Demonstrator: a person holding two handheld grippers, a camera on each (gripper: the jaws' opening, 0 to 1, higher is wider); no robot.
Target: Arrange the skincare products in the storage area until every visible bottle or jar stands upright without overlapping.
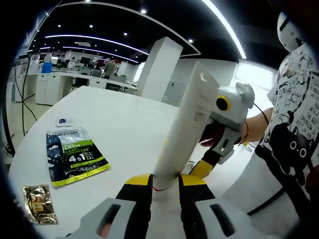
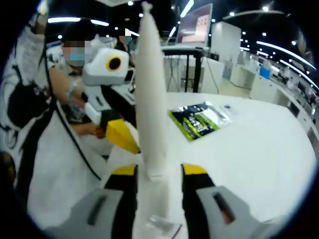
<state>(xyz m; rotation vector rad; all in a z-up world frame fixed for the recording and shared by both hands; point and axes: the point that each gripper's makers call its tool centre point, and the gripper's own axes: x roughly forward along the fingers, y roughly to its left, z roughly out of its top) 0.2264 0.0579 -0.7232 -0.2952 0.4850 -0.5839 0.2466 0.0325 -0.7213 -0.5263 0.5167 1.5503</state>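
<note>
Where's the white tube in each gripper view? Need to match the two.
Left gripper view: the white tube rises from between this view's own jaws at bottom centre, leaning up and right.
Right gripper view: the same tube stands at centre, running from the jaws to the top edge.
Shared landmark: the green and black sachet lying on the white table.

White counter [image 1: 124, 119] spread across frame centre, green-and-dark sachet [image 1: 75, 155] lay flat at lower left, small gold packet [image 1: 39, 203] sat below it, white pillar [image 1: 158, 67] stood at upper centre, ceiling light strips glowed above.
</note>
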